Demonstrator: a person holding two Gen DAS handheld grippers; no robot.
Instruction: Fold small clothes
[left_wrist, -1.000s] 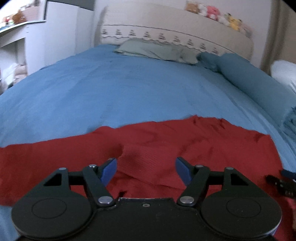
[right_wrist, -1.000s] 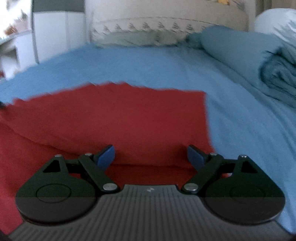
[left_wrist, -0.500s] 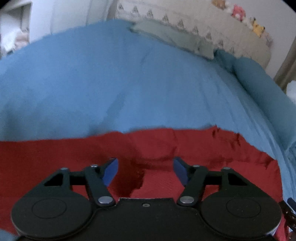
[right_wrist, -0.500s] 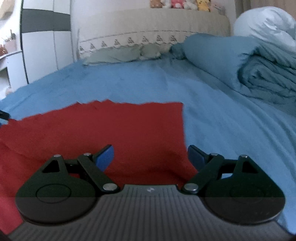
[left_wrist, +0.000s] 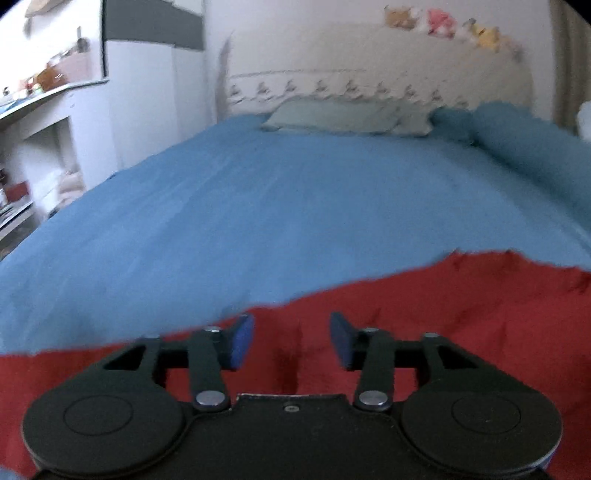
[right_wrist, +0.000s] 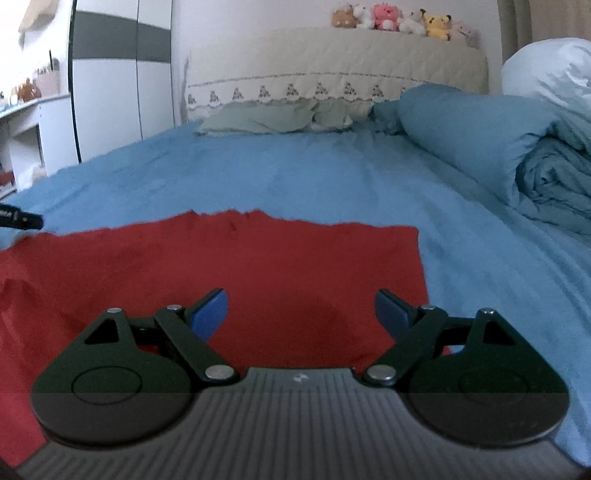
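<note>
A red knit garment (left_wrist: 461, 314) lies spread flat on the blue bed sheet (left_wrist: 295, 203). My left gripper (left_wrist: 291, 339) hovers low over the garment's far edge. Its jaws are closing, with a dark crease of red cloth under the gap and the blue pads (left_wrist: 240, 341) not pressing on it. In the right wrist view the same garment (right_wrist: 258, 266) shows its far right corner. My right gripper (right_wrist: 301, 314) stands wide open just above that part of the cloth, holding nothing. A black tip of the left gripper (right_wrist: 22, 220) pokes in at the left edge.
A rolled blue duvet (right_wrist: 517, 147) and a white one (right_wrist: 546, 70) lie along the bed's right side. Green pillows (right_wrist: 266, 118) sit against the cream headboard (right_wrist: 332, 62) with plush toys on top. White shelves (left_wrist: 37, 147) stand to the left.
The left gripper's jaws have narrowed, and its view has swung up towards the garment's far edge. The right gripper has stayed wide open, shifting little over the cloth.
</note>
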